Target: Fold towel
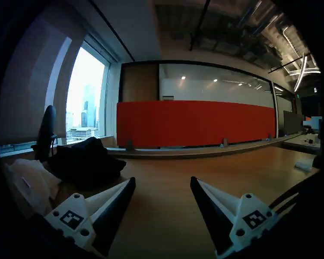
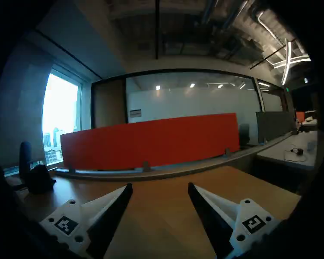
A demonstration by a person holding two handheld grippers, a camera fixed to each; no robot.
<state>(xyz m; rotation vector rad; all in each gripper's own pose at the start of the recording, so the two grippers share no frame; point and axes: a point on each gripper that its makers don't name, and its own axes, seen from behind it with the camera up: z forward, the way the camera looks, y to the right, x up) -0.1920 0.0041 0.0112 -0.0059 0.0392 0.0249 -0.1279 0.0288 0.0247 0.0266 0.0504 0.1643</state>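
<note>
Two claws hanging open over a wooden bench, nothing gripped.

In the left gripper view the left claw [image 1: 162,179] is holding its fingers spread wide above the bare bench [image 1: 231,168], touching nothing. To its left a pale crumpled cloth [image 1: 30,181] is lying at the bench's edge; whether this is the towel I cannot tell. Just beside it a dark bundle [image 1: 86,162] is sitting, with a dark chair [image 1: 46,129] and a bright window [image 1: 84,103] behind. In the right gripper view the right claw [image 2: 160,184] is likewise gaping over empty wood. A red partition [image 2: 153,140] is running along the bench's far side.
</note>
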